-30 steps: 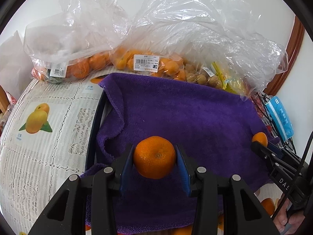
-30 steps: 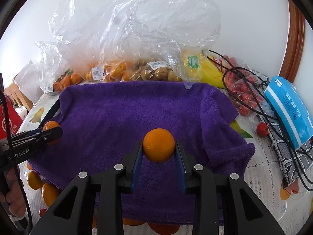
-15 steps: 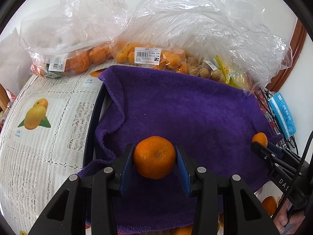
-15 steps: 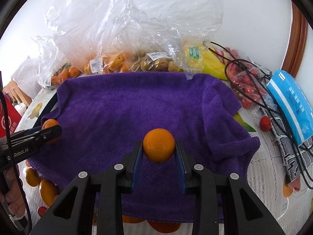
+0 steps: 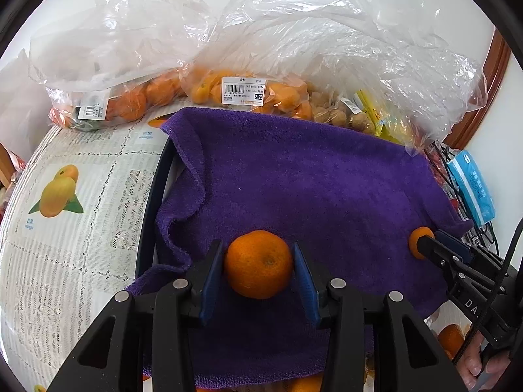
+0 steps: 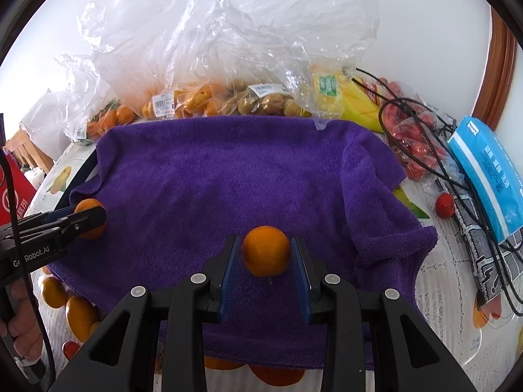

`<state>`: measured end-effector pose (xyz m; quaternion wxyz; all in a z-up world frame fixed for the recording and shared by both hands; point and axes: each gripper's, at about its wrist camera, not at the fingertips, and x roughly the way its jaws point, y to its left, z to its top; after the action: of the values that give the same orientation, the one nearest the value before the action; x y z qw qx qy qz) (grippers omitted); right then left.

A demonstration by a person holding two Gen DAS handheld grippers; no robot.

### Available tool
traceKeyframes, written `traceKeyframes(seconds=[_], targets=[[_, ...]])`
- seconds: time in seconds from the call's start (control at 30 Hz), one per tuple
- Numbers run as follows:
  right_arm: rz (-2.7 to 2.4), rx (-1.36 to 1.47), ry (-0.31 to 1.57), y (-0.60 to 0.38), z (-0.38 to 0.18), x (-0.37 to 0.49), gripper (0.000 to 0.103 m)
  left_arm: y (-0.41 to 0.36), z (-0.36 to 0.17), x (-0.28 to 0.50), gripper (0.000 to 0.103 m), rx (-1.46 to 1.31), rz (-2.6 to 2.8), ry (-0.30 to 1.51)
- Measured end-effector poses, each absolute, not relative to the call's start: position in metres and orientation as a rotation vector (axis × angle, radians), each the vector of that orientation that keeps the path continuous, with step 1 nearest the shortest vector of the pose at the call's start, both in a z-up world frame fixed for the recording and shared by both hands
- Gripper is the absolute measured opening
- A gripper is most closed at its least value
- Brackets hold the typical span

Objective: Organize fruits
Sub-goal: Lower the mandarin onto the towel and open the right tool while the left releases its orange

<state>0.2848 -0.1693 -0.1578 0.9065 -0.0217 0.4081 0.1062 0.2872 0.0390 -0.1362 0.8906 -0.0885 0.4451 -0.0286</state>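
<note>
While each gripper, left (image 5: 258, 266) and right (image 6: 265, 253), pinches one orange (image 5: 258, 264) (image 6: 266, 251) above the purple towel (image 5: 310, 189), the towel seems to drape over a hidden tray, so fruit released there could roll off its sagging edge.

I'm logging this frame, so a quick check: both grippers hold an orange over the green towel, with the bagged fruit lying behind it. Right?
Not quite: the towel is purple, not green, as the right wrist view shows. The rest holds. The left gripper has its jaws shut on an orange, the right gripper on another orange, and the bagged fruit lies behind the towel.
</note>
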Motion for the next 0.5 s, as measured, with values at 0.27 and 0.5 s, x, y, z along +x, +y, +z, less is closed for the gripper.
traceKeyframes(seconds=[0.27,0.5], targets=[[0.232,-0.014,0.818,-0.172,-0.151,0.282,0.045,0.041,-0.125,0.281,0.053,-0.205,-0.061,0.877],[0.220,0.020,0.798,-0.176,-0.146,0.281,0.050,0.040,-0.114,0.275,0.067,-0.195,-0.061,0.821]])
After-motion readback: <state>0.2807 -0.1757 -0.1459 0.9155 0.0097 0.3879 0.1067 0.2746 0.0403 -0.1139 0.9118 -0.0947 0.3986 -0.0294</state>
